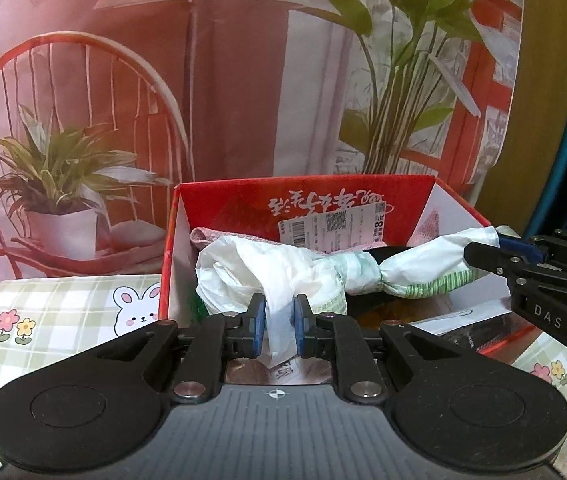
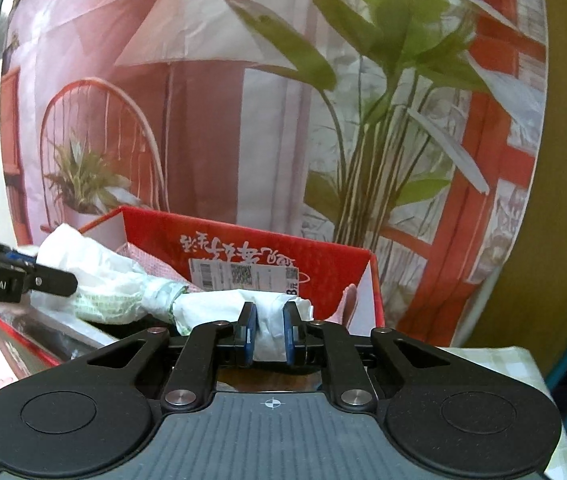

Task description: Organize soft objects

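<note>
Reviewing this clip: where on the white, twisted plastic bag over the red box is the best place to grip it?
The white twisted plastic bag is best gripped at its two loose ends, from the open near side of the red cardboard box. The knotted middle is bulky. The left gripper and right gripper already pinch those ends.

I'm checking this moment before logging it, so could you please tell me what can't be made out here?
- Red box floor: both views, hidden by the plastic bag.
- Pink cloth: mostly buried under the bag.
- Shipping label text: too small.
- Left tongs and right tongs: pads half hidden by the bag plastic.
</note>
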{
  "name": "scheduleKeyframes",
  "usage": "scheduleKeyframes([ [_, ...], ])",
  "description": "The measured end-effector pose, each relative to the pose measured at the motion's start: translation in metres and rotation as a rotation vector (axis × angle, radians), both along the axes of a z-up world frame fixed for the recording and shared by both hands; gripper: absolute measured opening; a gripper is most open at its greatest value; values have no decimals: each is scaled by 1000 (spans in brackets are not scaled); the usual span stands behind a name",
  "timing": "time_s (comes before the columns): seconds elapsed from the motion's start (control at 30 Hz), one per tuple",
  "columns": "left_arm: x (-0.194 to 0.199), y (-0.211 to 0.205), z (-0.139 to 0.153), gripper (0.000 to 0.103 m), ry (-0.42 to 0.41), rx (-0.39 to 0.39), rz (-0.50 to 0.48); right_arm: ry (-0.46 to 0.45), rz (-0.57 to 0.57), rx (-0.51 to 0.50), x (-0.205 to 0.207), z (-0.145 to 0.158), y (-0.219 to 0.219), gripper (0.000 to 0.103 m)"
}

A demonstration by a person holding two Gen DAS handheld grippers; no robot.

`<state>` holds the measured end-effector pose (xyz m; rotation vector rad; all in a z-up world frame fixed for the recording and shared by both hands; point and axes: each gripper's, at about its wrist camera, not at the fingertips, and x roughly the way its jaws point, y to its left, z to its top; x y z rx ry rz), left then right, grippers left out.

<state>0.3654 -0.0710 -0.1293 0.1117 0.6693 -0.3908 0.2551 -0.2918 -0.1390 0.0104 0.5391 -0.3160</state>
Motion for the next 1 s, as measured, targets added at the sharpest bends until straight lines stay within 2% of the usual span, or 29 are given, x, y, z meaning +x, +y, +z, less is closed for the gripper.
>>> scheduleKeyframes([
  [0.03, -1, 1, 0, 19, -5, 3, 6, 3, 4, -11, 0, 0, 2, 15],
  [0.07, -2, 1, 0, 27, -10, 2, 11, 5, 6, -20, 0, -1, 4, 17],
  [0.1, -3, 2, 1, 37, -15, -10, 7, 7, 8, -25, -1, -1, 5, 18],
  [0.13, -4, 3, 1, 54, -12, -29, -4, 11, 5, -28, -1, -1, 6, 21],
  [0.17, -6, 3, 2, 62, -11, -42, -10, 19, 0, -29, -1, 0, 7, 26],
  [0.2, -8, 3, 3, 63, -17, -51, -19, 23, -2, -16, -1, 2, 8, 28],
  [0.27, -14, 0, 7, 73, -30, -48, -27, 14, 9, 22, -3, 6, 9, 45],
  [0.3, -18, -1, 9, 80, -33, -48, -33, 7, 9, 27, -4, 8, 11, 49],
  [0.33, -22, -1, 11, 92, -38, -55, -39, 2, 7, 26, -5, 10, 13, 58],
  [0.37, -27, 0, 14, 98, -48, -66, -46, -1, 5, 25, -6, 13, 14, 73],
  [0.43, -35, -1, 18, 100, -72, -48, -25, -4, -14, 31, -8, 17, 17, 87],
  [0.5, -40, -1, 23, 100, -81, -18, -5, -15, -19, 41, -12, 23, 18, 90],
  [0.57, -43, 2, 27, 100, -82, -9, 9, -15, -29, 36, -14, 28, 20, 98],
  [0.63, -48, 8, 33, 100, -94, -3, 36, -23, -43, 31, -19, 34, 22, 102],
  [0.87, -72, 23, 65, 103, -129, 18, 103, -57, -66, 62, -41, 61, 26, 103],
  [1.0, -92, 26, 86, 103, -166, 67, 133, -73, -88, 71, -54, 77, 31, 103],
])
